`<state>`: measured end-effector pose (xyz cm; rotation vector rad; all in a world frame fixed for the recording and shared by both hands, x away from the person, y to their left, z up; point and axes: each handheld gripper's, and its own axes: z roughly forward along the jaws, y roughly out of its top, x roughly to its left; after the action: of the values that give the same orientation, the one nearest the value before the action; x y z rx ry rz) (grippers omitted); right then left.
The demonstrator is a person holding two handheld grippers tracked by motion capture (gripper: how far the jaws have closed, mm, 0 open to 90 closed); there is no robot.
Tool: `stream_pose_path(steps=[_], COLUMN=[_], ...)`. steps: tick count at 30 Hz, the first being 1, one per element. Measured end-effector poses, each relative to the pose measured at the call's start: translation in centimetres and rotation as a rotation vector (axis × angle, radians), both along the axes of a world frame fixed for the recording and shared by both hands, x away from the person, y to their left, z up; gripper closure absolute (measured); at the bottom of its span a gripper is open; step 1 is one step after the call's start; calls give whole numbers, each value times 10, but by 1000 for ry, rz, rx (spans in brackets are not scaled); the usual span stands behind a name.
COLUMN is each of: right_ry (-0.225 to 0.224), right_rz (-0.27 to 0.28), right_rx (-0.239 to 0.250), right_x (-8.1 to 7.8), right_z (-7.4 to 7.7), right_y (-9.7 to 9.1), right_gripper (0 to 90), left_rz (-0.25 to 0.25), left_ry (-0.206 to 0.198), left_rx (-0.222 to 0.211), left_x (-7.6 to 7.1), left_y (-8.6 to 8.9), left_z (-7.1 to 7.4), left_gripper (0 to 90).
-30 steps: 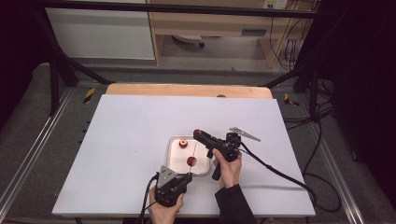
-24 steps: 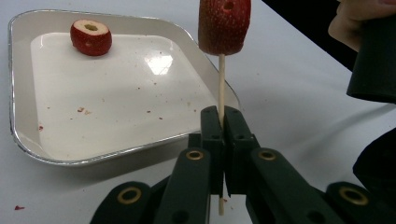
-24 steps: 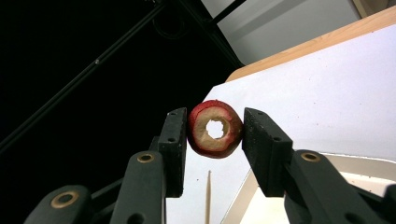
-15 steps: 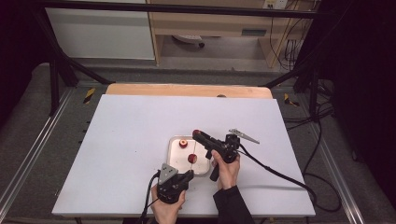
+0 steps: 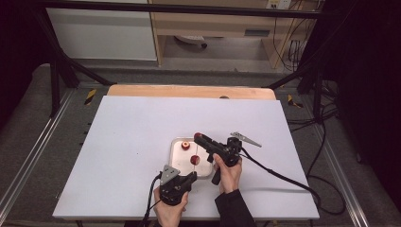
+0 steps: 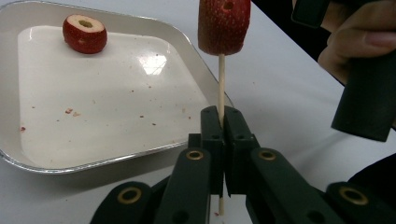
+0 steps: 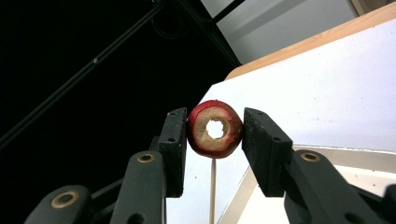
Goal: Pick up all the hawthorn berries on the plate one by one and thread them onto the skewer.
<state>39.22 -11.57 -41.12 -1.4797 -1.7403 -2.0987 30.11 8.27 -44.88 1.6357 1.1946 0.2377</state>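
My left gripper is shut on a thin wooden skewer that stands upright near the tray's near right corner. One red cored fruit piece sits on the skewer's top. My right gripper is shut on a second red cored fruit piece, its hole facing the camera, raised over the tray. A bare length of stick shows just under that piece; whether they touch I cannot tell. A third cored piece lies on the white tray at its far left.
The tray rests near the front middle of a white table with a wooden strip along its far edge. Black frame bars and cables surround the table. The right hand is close beside the skewer.
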Motion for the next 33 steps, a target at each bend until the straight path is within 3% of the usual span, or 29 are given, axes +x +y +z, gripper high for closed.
stream_pose_path(steps=[5, 9, 25, 29, 33], right_ry=[-15, -14, -35, -22, -21], right_rz=[-4, 5, 34, 53, 61], right_rx=[-15, -30, -80, -94, -96], right_x=[-2, -3, -14, -15, -16], right_z=[-4, -5, -9, -9, -12], right_y=[2, 3, 5, 5, 7], right_gripper=[615, 616, 618, 618, 617], left_rz=[13, 18, 0, 4, 2], left_ry=[27, 16, -12, -37, -38], left_rx=[-25, -28, 10, 6, 31], left_x=[3, 4, 16, 18, 18], left_y=[1, 0, 0, 2, 2], left_z=[1, 3, 8, 12, 12], left_gripper=[883, 884, 885, 886, 886])
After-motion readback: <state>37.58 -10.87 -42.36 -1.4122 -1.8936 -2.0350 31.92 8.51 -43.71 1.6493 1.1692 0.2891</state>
